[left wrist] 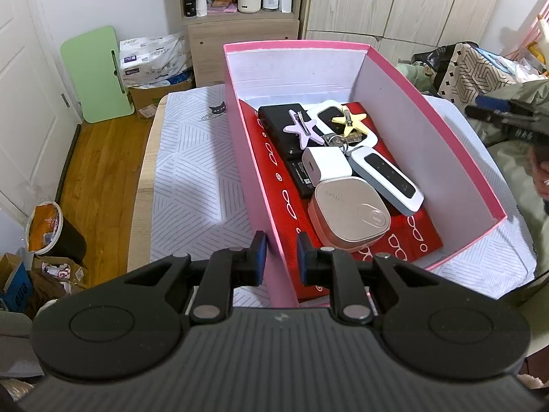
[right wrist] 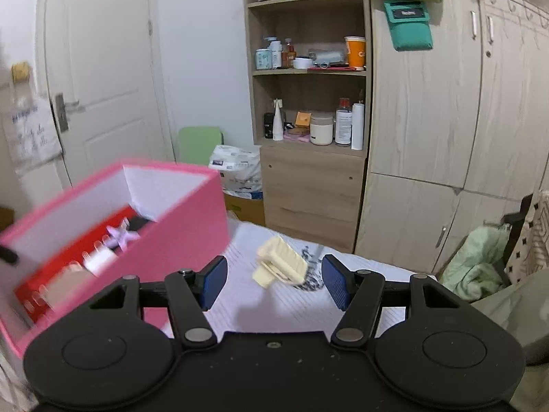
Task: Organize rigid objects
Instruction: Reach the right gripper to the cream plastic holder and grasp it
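A pink box (left wrist: 295, 46) stands on the table and holds a pink-silver case (left wrist: 350, 219), a white-grey device (left wrist: 387, 178), a white charger (left wrist: 326, 164), a purple star clip (left wrist: 302, 127), a yellow star clip (left wrist: 350, 120) and a black box (left wrist: 281, 120). My left gripper (left wrist: 281, 257) is shut on the box's near wall, one pad inside and one outside. My right gripper (right wrist: 274, 271) is open, to the right of the box (right wrist: 192, 223). A cream claw clip (right wrist: 284, 261) lies on the cloth ahead of it, seen between its fingers and untouched. That gripper (left wrist: 507, 116) shows blurred at the right edge of the left wrist view.
A white patterned cloth (left wrist: 192, 185) covers the table. A shelf unit (right wrist: 308, 110) and wardrobe doors (right wrist: 429, 120) stand behind it. A bin (left wrist: 48, 230) and bags sit on the wood floor at left. Green bedding (right wrist: 477, 267) lies at right.
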### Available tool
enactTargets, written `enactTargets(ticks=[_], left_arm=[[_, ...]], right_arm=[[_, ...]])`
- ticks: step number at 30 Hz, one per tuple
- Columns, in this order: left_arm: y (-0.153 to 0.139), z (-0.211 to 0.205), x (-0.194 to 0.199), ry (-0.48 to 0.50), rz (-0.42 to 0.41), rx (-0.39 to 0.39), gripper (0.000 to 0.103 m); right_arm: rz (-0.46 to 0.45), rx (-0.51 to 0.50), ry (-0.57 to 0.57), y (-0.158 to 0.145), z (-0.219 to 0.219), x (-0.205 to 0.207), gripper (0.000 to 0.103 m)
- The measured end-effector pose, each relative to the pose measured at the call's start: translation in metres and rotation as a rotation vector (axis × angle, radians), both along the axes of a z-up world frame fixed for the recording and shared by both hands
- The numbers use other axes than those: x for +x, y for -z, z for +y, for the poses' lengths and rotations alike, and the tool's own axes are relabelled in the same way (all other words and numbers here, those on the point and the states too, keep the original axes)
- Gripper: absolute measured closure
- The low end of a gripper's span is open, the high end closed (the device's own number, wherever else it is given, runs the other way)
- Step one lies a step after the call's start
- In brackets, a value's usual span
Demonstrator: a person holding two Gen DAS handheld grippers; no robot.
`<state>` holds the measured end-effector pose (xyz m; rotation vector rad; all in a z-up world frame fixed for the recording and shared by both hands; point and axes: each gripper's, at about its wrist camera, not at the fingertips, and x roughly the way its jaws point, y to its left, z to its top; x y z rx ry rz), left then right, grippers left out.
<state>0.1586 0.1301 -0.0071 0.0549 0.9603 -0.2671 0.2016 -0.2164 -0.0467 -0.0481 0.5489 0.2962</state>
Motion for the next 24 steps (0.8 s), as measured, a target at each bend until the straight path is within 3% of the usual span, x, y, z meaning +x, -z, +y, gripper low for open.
enactTargets(ticks=[4, 9, 15, 19, 24], left_arm=[[0.000, -0.001, -0.001, -0.001, -0.002, 0.007, 0.086], [-0.001, -0.004, 0.000, 0.003, 0.000, 0.023, 0.086], [-0.001, -0.002, 0.000, -0.001, 0.003, 0.010, 0.086], [-0.001, -0.003, -0.001, 0.002, 0.000, 0.017, 0.086], [0.000, -0.004, -0.003, 0.011, 0.004, 0.032, 0.086]], right_arm=[[0.083, 0.032, -0.006, 0.023, 0.005, 0.015, 0.037], [0.098, 0.013, -0.010, 0.038, 0.024, 0.042, 0.034], [0.058, -0.185, -0.001, 0.060, 0.047, 0.078, 0.029], [0.058, -0.241, -0.032, 0.069, 0.055, 0.092, 0.031], [0.018, -0.149, -0.048, 0.063, 0.050, 0.074, 0.038]])
